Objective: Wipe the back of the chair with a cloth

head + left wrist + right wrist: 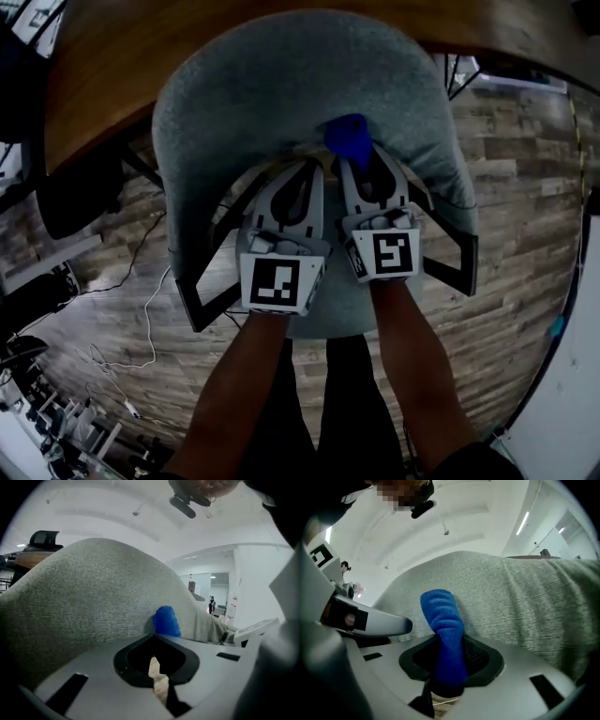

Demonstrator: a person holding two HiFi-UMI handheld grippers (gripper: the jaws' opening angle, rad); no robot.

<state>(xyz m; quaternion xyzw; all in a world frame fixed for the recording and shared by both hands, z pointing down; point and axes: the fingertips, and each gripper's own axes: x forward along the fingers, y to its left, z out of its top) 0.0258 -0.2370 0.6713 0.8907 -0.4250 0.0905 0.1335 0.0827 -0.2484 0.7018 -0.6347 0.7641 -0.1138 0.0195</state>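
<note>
The grey fabric chair back (pixel 281 84) fills the middle of the head view, seen from above. My right gripper (pixel 354 161) is shut on a blue cloth (pixel 349 139), whose bunched end lies against the upholstery. In the right gripper view the blue cloth (pixel 443 616) runs up between the jaws of that gripper (pixel 449 641) onto the chair back (pixel 525 597). My left gripper (pixel 314 167) sits close beside it, shut and empty, its tips (pixel 153 635) right at the chair back (pixel 84 597). The cloth (pixel 166 621) shows just right of them.
A brown wooden table (pixel 122 56) curves behind the chair. Black chair frame parts (pixel 202 300) stick out on both sides over the wood-plank floor (pixel 525 187). A white cable (pixel 141 328) trails on the floor at left, near a black chair (pixel 75 197).
</note>
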